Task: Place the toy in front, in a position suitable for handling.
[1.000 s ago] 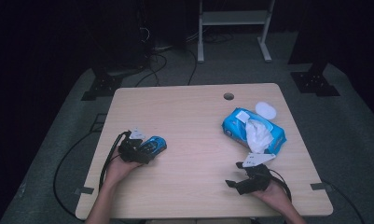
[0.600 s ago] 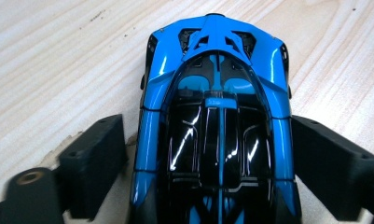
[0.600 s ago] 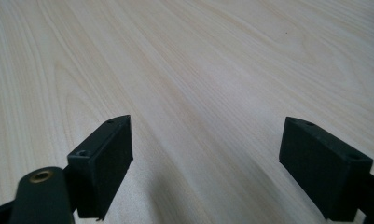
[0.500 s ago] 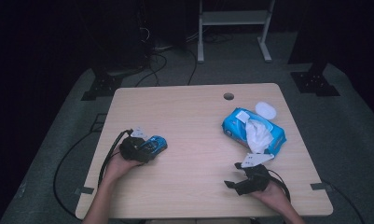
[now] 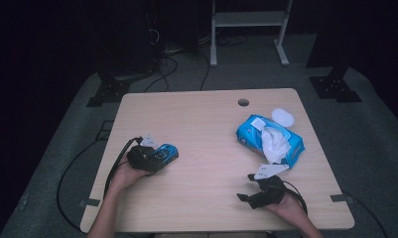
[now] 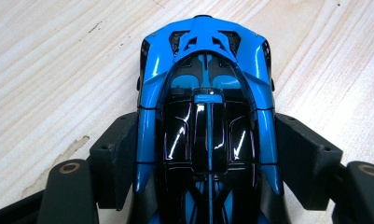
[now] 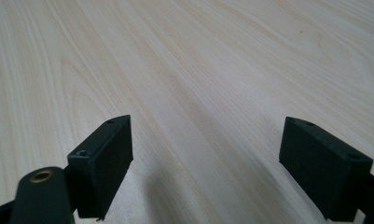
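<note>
A blue and black toy car (image 6: pixel 208 93) stands on the wooden table (image 5: pixel 201 124), left of the middle (image 5: pixel 165 151). My left gripper (image 5: pixel 159 156) holds it from behind. Its jaws have just been closing, and both pads (image 6: pixel 121 154) now touch the car's sides, so my left gripper (image 6: pixel 207 140) is shut on the car. Near the table's front right, my right gripper (image 5: pixel 246 197) rests low over the wood and points left. In the right gripper view, my right gripper (image 7: pixel 205 154) is open with bare table between its pads (image 7: pixel 105 158).
A blue pack of wet wipes (image 5: pixel 271 141) with a white wipe sticking out lies at the right. Behind it sits a white oval lid (image 5: pixel 282 117), and a cable hole (image 5: pixel 243 102) is near the far edge. Cables trail off the table's left and right.
The left gripper's jaws have drawn in around the toy car. Both hands stay where they were.
</note>
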